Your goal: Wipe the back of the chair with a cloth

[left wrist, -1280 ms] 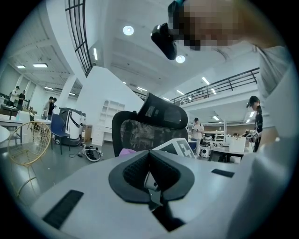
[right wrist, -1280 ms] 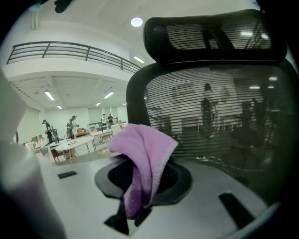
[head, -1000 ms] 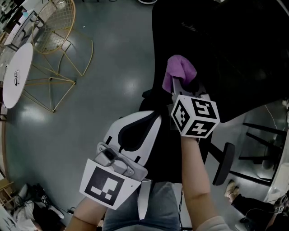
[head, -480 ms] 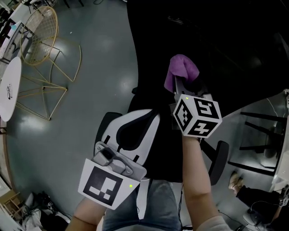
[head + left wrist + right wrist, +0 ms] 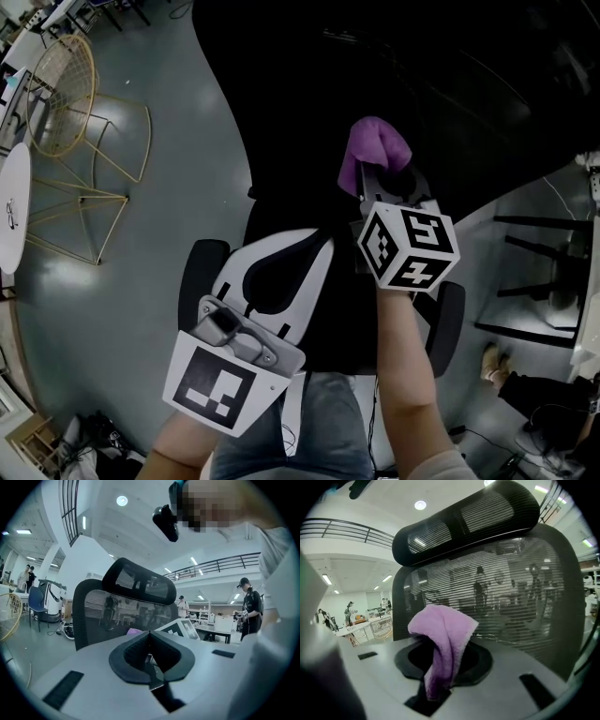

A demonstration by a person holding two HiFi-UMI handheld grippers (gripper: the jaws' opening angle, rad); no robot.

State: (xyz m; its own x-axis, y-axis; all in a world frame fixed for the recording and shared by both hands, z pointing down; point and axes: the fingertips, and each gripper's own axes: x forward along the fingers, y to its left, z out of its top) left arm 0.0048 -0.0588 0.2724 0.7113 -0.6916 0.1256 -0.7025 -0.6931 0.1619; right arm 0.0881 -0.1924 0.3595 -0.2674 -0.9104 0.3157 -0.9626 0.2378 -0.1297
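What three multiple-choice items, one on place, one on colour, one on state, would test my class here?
1. Where is the cloth? A) between the right gripper's jaws B) on the floor C) over the headrest
2. What colour is it? A) yellow B) purple C) white
3. How do the left gripper's jaws stand? A) wide apart B) shut on a cloth C) together, empty
Answers: 1A, pinched there in the right gripper view; 2B, purple in head and right gripper views; 3C, its jaws meet, nothing between.
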